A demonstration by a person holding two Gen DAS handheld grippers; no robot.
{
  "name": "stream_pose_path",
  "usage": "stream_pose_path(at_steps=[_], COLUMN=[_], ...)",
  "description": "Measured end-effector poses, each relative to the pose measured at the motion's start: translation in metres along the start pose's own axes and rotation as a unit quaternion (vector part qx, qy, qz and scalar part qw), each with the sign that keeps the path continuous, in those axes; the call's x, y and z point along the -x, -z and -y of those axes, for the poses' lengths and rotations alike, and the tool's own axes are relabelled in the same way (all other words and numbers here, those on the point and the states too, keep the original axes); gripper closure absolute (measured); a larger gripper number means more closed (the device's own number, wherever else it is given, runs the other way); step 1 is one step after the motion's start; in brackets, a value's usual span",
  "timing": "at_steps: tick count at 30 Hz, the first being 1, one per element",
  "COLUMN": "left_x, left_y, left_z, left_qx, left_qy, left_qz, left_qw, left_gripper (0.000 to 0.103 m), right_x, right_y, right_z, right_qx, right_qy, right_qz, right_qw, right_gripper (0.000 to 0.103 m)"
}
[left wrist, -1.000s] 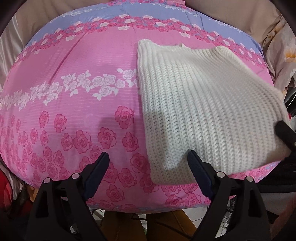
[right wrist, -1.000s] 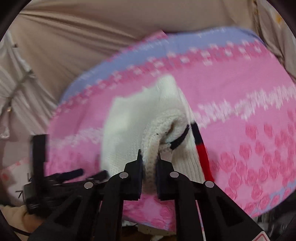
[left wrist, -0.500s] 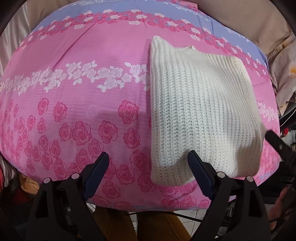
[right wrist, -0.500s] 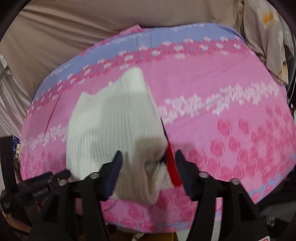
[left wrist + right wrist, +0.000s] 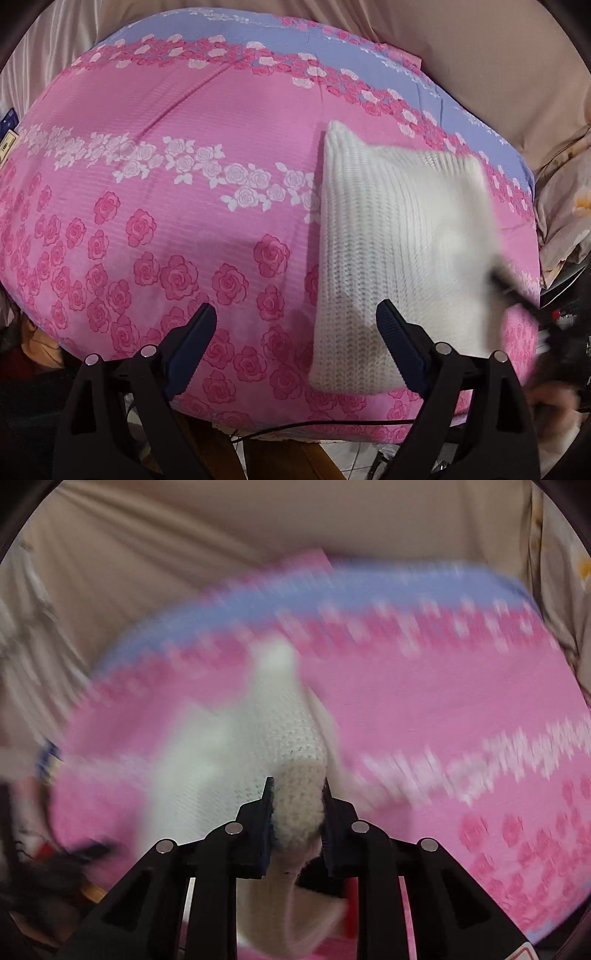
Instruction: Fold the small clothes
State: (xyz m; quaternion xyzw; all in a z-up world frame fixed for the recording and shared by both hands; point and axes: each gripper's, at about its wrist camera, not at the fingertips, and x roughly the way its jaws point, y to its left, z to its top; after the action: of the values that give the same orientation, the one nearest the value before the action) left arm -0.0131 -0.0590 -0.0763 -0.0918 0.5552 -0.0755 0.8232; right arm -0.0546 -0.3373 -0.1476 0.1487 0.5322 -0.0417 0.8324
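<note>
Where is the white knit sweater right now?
The white knit sweater lies on the right side of the pink floral bedspread near its front edge, one corner pinched in the right gripper.

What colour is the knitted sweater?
The sweater is plain cream-white ribbed knit, seen best in the left wrist view.

A white chunky-knit sweater lies folded on the pink covering, one thick edge lifted.

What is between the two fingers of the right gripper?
A bunched edge of the white sweater, pinched by the right gripper, shown in the right wrist view.
</note>
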Motion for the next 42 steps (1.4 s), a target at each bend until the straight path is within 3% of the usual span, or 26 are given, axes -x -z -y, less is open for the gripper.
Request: stream_pose_path(at_steps=[4,6,9,12,14,17,19,22,24,28,30,32,33,39,42], left_x=[-0.005,-0.01,-0.018,-0.02,-0.023,-0.022,-0.021,-0.026,-0.026,-0.026,-0.03,-0.031,-0.031,-0.038,-0.045], left_y=[0.004,0.007,0.012,0.014,0.015,0.016,0.018,0.02,0.022,0.025,0.026,0.026,0.026,0.02,0.011], left_z=[0.01,0.016,0.029,0.041,0.048,0.056,0.057,0.057,0.056,0.054,0.052,0.05,0.05,0.051,0.046], left_qx=[-0.018,-0.025,-0.039,-0.063,-0.076,-0.096,-0.101,-0.095,-0.094,-0.093,-0.083,-0.076,-0.075,-0.063,-0.039], left_qy=[0.0,0.0,-0.003,-0.004,-0.007,-0.015,-0.018,-0.019,-0.023,-0.026,-0.026,-0.025,-0.025,-0.018,0.019], left_qz=[-0.012,-0.018,-0.035,-0.032,-0.034,-0.033,-0.027,-0.04,-0.044,-0.04,-0.048,-0.051,-0.05,-0.052,-0.059], left_qw=[0.9998,0.9995,0.9986,0.9975,0.9965,0.9948,0.9943,0.9944,0.9943,0.9945,0.995,0.9955,0.9956,0.9965,0.9973], left_gripper=[0.017,0.017,0.017,0.017,0.017,0.017,0.017,0.017,0.017,0.017,0.017,0.017,0.017,0.015,0.01], right_x=[0.036,0.058,0.07,0.047,0.024,0.059,0.067,0.017,0.01,0.035,0.049,0.062,0.066,0.045,0.019], right_y=[0.004,0.011,0.035,0.068,0.08,0.078,0.078,0.094,0.098,0.088,0.082,0.073,0.067,0.042,0.034], right_z=[0.006,0.0,-0.011,-0.021,-0.019,-0.018,-0.018,0.002,0.001,-0.01,-0.011,-0.008,-0.006,0.011,0.011], right_qx=[-0.052,-0.046,-0.029,-0.009,-0.005,-0.03,-0.01,-0.021,-0.023,-0.026,-0.024,-0.021,-0.021,-0.039,-0.053], right_qy=[-0.057,-0.052,-0.058,-0.044,-0.007,-0.032,-0.018,-0.004,-0.005,-0.018,-0.016,-0.008,-0.001,-0.013,-0.036], right_qz=[0.045,0.064,0.049,-0.001,-0.037,0.023,0.041,-0.033,-0.041,-0.02,-0.005,0.021,0.033,0.02,-0.001], right_qw=[0.996,0.996,0.997,0.999,0.999,0.999,0.999,0.999,0.999,0.999,1.0,1.0,0.999,0.999,0.998], right_gripper=[0.074,0.072,0.061,0.059,0.095,0.095,0.095,0.095,0.095,0.085,0.075,0.047,0.043,0.034,0.03])
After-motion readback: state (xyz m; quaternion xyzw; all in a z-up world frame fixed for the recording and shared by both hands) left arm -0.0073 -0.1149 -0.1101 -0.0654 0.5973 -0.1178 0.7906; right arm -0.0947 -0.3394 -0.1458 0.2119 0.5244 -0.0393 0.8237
